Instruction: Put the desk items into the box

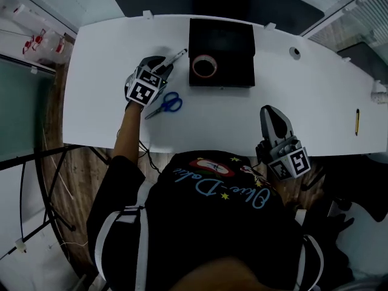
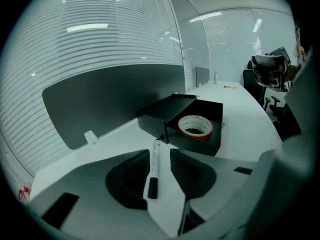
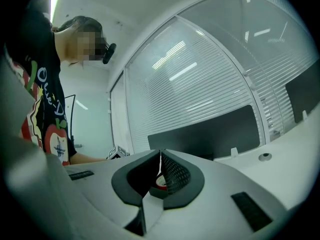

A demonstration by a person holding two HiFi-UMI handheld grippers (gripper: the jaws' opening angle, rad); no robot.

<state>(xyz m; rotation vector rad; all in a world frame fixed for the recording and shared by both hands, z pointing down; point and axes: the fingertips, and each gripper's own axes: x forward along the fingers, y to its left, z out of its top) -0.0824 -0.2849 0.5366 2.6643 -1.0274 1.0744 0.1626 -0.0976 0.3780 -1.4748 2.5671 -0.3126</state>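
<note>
A black open box [image 1: 221,82] stands at the back middle of the white desk [image 1: 315,102], with a red-and-white tape roll [image 1: 194,66] inside. Just left of it lies a marker pen [image 1: 176,57]. My left gripper [image 1: 162,63] stands open over the pen. In the left gripper view the marker pen [image 2: 153,169] lies on the desk between the pads, which do not press on it, with the box [image 2: 155,121] and tape roll [image 2: 200,135] just beyond. Blue-handled scissors [image 1: 167,105] lie near that hand. My right gripper [image 1: 270,112] hovers shut and empty at the desk's front edge.
A yellow-and-black pen-like item [image 1: 357,121] lies at the desk's far right. A round cable hole [image 1: 294,52] sits right of the box. A dark panel [image 2: 115,99] runs behind the desk. The person's body is close against the front edge.
</note>
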